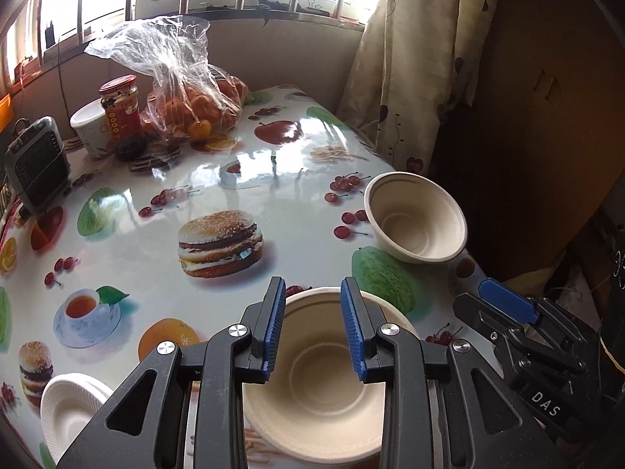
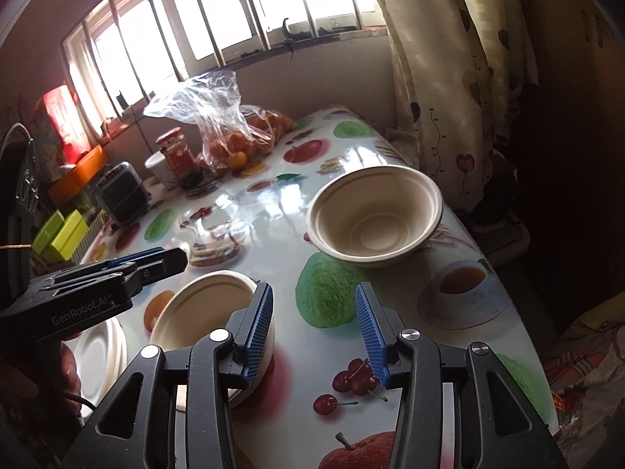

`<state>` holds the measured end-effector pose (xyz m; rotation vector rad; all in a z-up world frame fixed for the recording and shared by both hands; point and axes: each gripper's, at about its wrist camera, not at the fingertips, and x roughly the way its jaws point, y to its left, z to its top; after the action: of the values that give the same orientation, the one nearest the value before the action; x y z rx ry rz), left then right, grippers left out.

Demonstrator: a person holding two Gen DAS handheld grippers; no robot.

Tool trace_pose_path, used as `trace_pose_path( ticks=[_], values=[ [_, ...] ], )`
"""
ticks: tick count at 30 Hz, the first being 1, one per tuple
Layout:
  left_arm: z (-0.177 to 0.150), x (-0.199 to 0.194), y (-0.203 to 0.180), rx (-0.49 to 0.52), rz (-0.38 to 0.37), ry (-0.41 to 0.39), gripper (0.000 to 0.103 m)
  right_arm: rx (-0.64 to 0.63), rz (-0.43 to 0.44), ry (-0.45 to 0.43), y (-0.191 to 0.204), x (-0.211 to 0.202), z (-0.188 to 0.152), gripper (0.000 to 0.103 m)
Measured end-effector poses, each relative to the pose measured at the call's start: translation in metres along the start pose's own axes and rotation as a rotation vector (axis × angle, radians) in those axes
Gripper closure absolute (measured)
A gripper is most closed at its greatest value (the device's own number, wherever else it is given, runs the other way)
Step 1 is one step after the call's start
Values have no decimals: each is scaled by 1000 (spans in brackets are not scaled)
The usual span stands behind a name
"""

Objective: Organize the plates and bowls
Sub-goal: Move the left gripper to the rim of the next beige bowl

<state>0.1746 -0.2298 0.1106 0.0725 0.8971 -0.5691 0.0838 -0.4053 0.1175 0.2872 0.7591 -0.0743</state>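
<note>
Sunlit window bars and a patterned curtain point(image 1: 410, 58) back a glossy table point(image 1: 273, 179) printed with fruit and burgers. The left gripper point(image 1: 312, 328) tilts down over the near bowl point(image 1: 312, 391), its jaws narrowly parted with nothing between them, while the right gripper point(image 2: 312, 332) hangs beside that bowl point(image 2: 207, 308), jaws apart and empty. A second bowl point(image 2: 375, 215) sits farther off near the table's right edge, white plates point(image 1: 66, 406) lie at the near left, and a jar point(image 1: 119, 113), bagged oranges point(image 1: 195, 109) and a small heater point(image 1: 37, 164) crowd the far left.
</note>
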Motion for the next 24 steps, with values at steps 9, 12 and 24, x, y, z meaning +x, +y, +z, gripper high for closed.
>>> trace_pose_path(
  ticks=[9, 12, 24],
  values=[
    [19, 14, -9, 23, -17, 3, 73, 15, -28, -14, -14, 6, 14, 59],
    [23, 20, -12, 29, -17, 4, 73, 16, -47, -19, -19, 9, 18, 59],
    [40, 37, -23, 51, -27, 4, 73, 49, -90, -32, -43, 18, 33, 59]
  ],
)
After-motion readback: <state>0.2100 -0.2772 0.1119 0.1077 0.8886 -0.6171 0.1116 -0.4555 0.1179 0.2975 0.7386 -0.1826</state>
